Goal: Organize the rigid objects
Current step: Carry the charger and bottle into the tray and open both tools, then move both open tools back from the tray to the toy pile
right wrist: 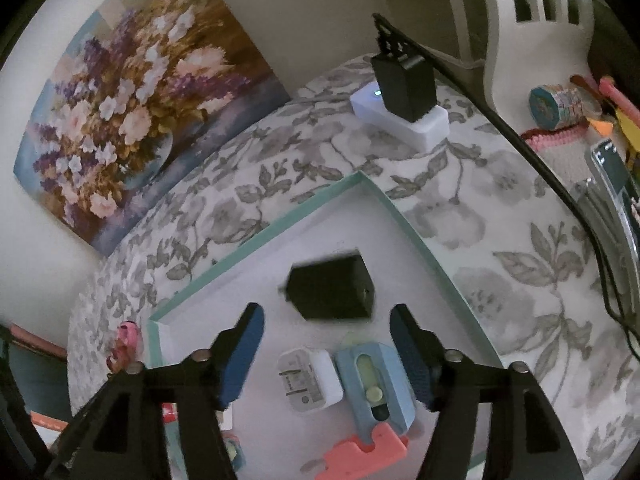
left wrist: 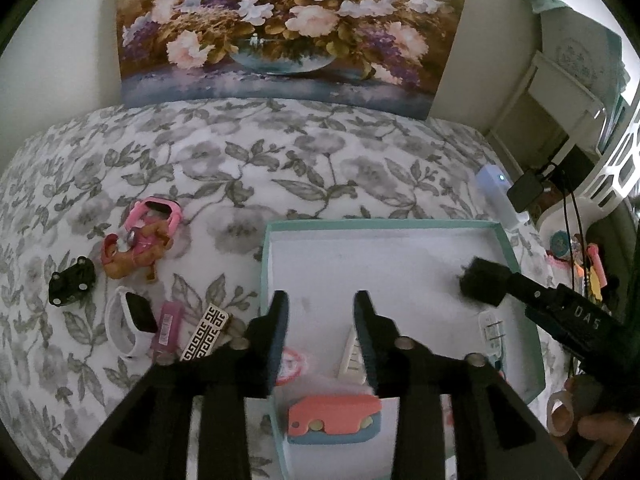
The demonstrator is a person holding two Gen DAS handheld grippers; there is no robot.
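A teal-rimmed white box lies on the flowered bedspread. My left gripper hangs open over its near left part, nothing between the fingers. Below it lie a coral-and-blue piece, a white wedge and a round red-and-white thing. My right gripper is open over the box. A blurred black adapter sits between and just past its tips, with a gap to each pad. A white charger and a blue case lie under it.
Left of the box lie a pink watch, a brown toy dog, a black toy car, a white watch and a pink tube. A white power strip with cables sits at the far right. A painting leans behind.
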